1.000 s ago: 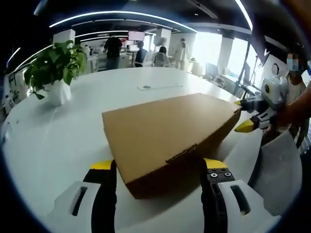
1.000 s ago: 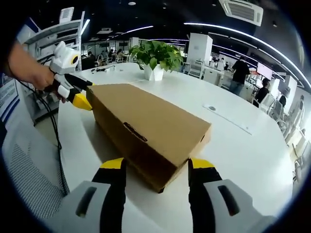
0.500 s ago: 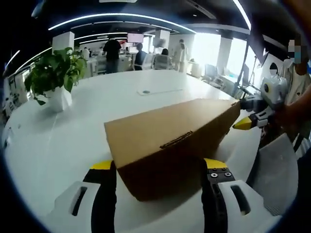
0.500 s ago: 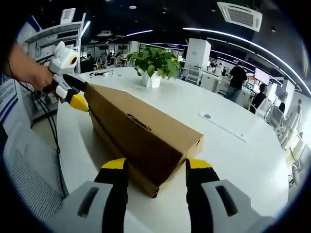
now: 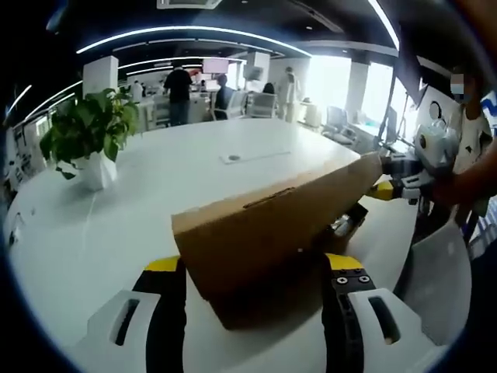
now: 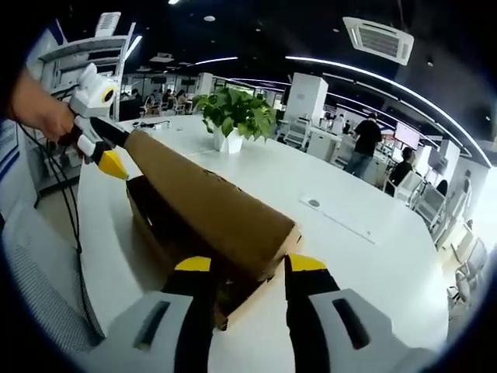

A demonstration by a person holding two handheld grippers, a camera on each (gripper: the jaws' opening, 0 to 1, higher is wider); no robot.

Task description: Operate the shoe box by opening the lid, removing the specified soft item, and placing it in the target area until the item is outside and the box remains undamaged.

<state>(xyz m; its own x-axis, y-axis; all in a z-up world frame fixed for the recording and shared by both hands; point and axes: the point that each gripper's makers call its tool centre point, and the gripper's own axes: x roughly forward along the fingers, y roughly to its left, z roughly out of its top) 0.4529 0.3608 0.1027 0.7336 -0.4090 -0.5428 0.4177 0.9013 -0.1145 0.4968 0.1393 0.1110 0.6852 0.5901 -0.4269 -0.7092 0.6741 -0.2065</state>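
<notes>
Shoe box [image 6: 155, 225]: on white table [image 5: 116, 210], interior dark, contents not discernible | lid [image 5: 272, 225]: raised, tilted | left gripper [image 5: 252, 268]: jaws apart, flanking lid corner | right gripper [image 6: 242, 268]: jaws apart, flanking opposite corner

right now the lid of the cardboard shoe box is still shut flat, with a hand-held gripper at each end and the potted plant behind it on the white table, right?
Not quite: the lid is tilted up, not shut flat. The right gripper view shows a dark gap under it over the shoe box. The rest holds: the left hand-held gripper and right hand-held gripper are at the ends, and the potted plant stands behind on the white table.
</notes>
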